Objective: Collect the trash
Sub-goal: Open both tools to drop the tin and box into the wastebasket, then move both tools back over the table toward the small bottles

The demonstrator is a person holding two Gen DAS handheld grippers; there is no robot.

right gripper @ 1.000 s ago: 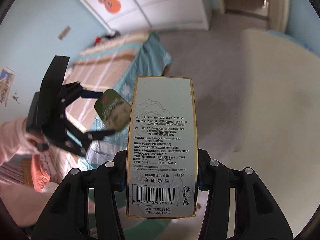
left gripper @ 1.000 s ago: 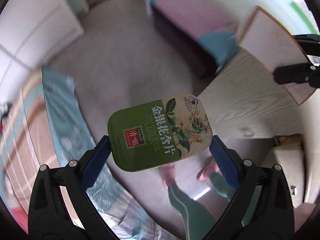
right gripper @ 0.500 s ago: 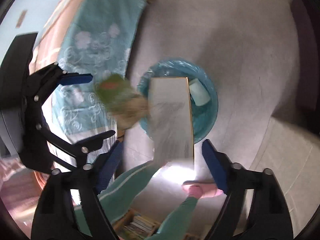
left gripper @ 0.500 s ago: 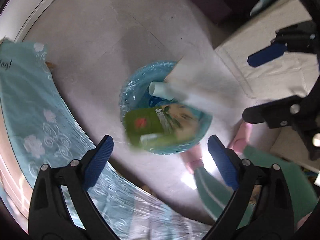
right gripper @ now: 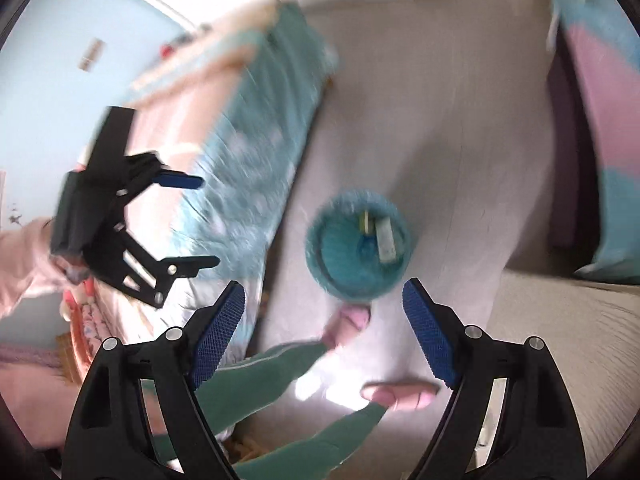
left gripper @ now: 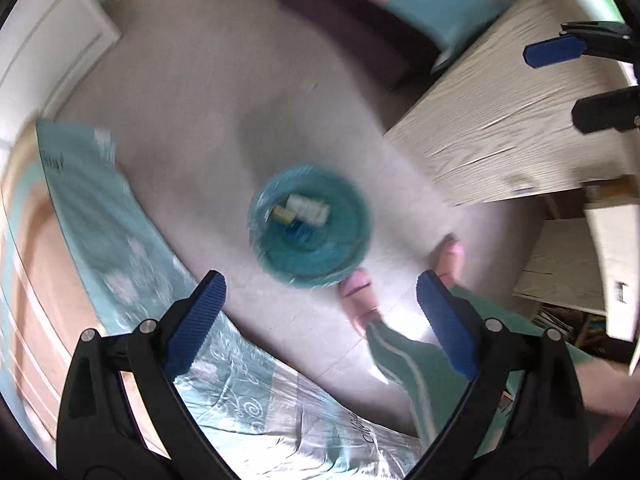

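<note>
Both grippers now empty: left gripper (left gripper: 318,298) and right gripper (right gripper: 324,312) hang with jaws wide apart above the floor. A second ago the left clamped a green packet, the right a tall printed carton; both have since dropped into the blue-lined trash bin (left gripper: 344,256) beside the bed (left gripper: 100,248). This pair looks collected. Inside, a pale box (left gripper: 308,207) lies flat, its long axis running roughly toward the tabletop (left gripper: 500,128) (contents blurred; items hard to separate).
</note>
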